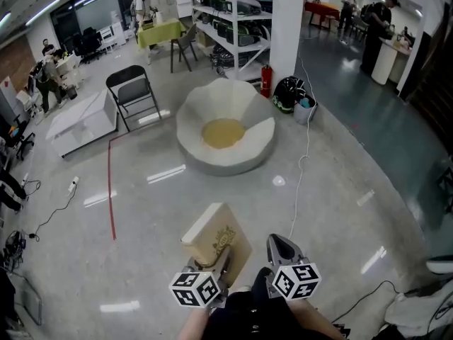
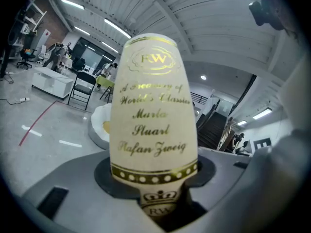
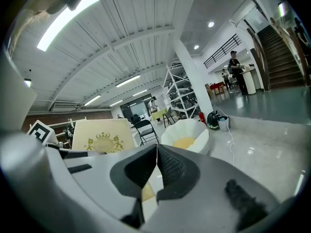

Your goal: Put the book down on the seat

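Observation:
A cream hardback book with gold crest stands upright, low in the head view, over bare floor. My left gripper is shut on its lower edge. In the left gripper view the book's spine with gold lettering fills the middle, clamped between the jaws of the left gripper. My right gripper hangs just right of the book, shut and empty. In the right gripper view the right gripper's pads meet, and the book shows to its left. The seat, a white petal-shaped floor chair with a yellow cushion, lies well ahead.
A black folding chair and a low white table stand left of the seat. A red floor line runs at the left, a white cable at the right. Bags lean by a column. People stand far back.

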A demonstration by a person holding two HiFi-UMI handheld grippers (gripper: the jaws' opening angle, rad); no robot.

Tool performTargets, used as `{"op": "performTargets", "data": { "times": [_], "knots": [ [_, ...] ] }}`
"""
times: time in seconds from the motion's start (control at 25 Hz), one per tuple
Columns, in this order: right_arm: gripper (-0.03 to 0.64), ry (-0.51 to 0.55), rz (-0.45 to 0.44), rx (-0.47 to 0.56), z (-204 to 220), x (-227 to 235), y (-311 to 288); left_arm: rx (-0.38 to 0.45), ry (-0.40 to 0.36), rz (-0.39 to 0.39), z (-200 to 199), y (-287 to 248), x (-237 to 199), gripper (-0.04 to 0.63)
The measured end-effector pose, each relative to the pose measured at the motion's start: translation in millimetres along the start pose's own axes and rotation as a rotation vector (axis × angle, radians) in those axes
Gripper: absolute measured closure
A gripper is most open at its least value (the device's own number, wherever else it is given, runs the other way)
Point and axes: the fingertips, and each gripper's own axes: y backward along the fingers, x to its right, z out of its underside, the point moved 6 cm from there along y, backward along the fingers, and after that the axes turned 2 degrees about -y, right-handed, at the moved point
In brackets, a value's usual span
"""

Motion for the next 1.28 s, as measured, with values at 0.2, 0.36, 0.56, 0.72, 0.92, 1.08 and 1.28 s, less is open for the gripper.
{"op": "performTargets", "data": {
  "times": [0.2,0.36,0.56,0.72,0.92,1.08,1.28],
  "knots": [
    [0.604,-0.018,0.017,-0.035,8.4,-2.3,-18.9,0.000,0.015,-0.005,-5.2,-7.3,-17.1,0.368],
    [0.604,-0.024,-0.001,-0.068,8.2,2.0,-36.2,-0.006,0.023,-0.010,-10.2,-21.7,-23.0,0.368],
    [0.604,-0.023,-0.001,-0.053,-11.7,11.9,-71.9,-0.003,0.014,-0.013,-30.7,-50.1,-33.9,0.368],
    [0.604,-0.027,0.000,-0.050,-30.4,22.7,-104.9,-0.009,0.013,-0.011,-50.8,-80.2,-44.2,0.368],
    [0.604,-0.015,-0.012,-0.040,-62.2,43.6,-151.6,-0.004,0.024,-0.017,-77.8,-128.7,-55.3,0.368],
    [0.604,0.011,-0.022,-0.033,-84.7,54.6,-189.0,0.006,0.031,-0.024,-97.4,-161.1,-62.9,0.368],
    [0.604,0.043,-0.058,-0.025,-106.6,60.4,-224.9,0.027,0.034,-0.031,-119.0,-191.9,-72.1,0.368]
  ]
}}
